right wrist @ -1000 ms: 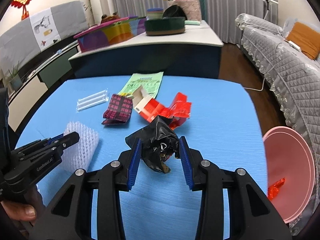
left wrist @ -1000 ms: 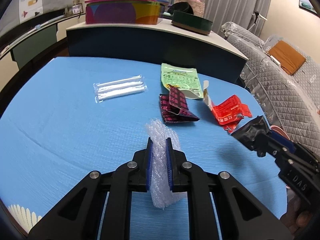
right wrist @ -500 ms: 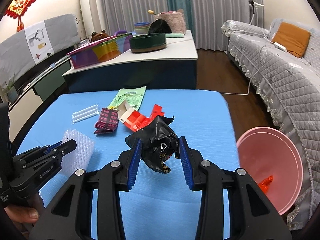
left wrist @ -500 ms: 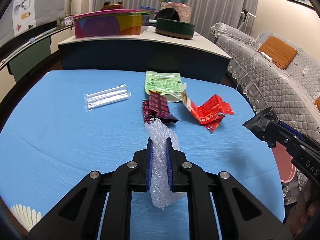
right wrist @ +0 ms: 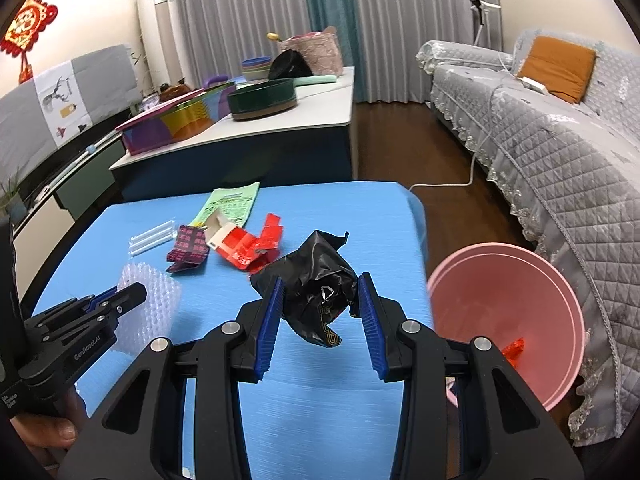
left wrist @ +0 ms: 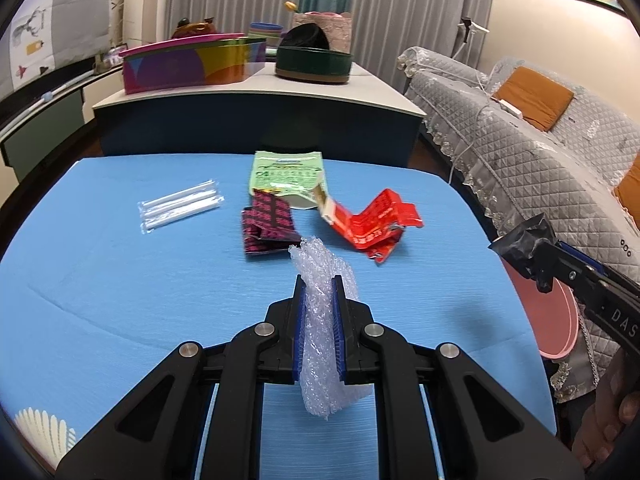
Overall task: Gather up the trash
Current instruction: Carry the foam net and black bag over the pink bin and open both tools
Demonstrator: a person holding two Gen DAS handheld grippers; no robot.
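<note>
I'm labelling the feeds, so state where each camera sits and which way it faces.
Left wrist: on the left tongs, looking down their fingers across the blue table; they pinch bubble wrap.
Right wrist: on the right tongs, facing the pink bin; they grip a black wrapper.
Shared: red carton, each other's tongs.

Trash held above and strewn on the blue table (left wrist: 120,280)

A folded bubble wrap piece (left wrist: 320,344) and a crumpled black wrapper (right wrist: 320,292) hang clear of the table. On it lie clear-wrapped white straws (left wrist: 180,210), a green packet (left wrist: 286,178), a dark pink-patterned wrapper (left wrist: 268,226) and a torn red carton (left wrist: 372,226). A pink bin (right wrist: 508,320) beside the table holds a red scrap (right wrist: 514,349).
</note>
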